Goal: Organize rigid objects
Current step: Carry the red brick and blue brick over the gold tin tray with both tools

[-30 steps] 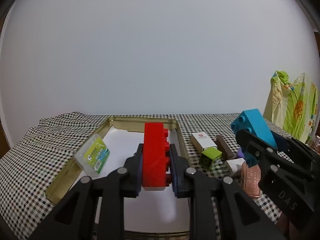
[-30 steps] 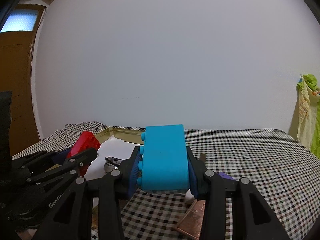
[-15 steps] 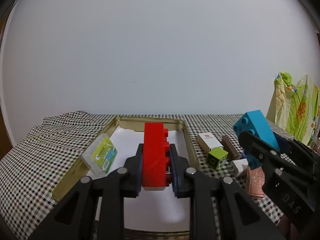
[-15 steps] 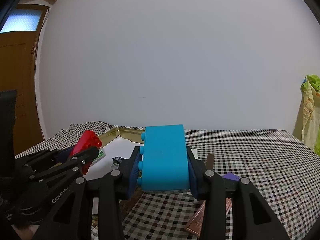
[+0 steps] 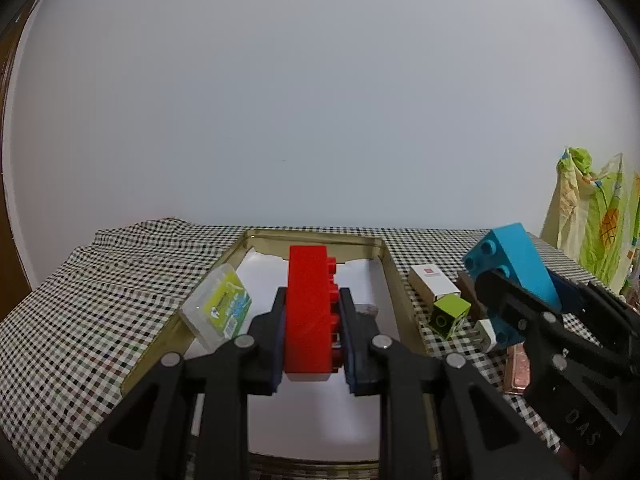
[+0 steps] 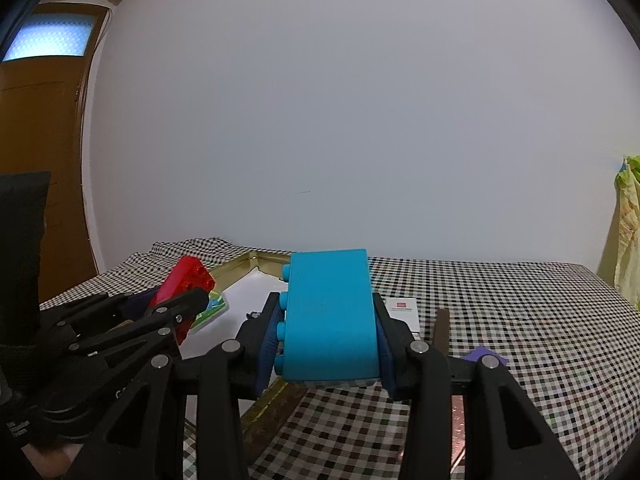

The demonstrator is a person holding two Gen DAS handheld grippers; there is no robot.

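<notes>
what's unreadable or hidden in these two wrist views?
- Left wrist: near part of the tray floor, behind the left gripper and red brick.
- Left wrist: copper-coloured piece mostly behind the right gripper.
- Right wrist: print on the white box too small.
- Right wrist: purple piece mostly behind a finger.

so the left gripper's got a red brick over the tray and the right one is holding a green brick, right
Not quite. The right gripper is holding a blue brick, not a green one; the right wrist view shows it clamped between the pads. The only green thing is a small cube lying on the cloth. The rest stands: the left gripper holds a red brick over the tray.
</notes>
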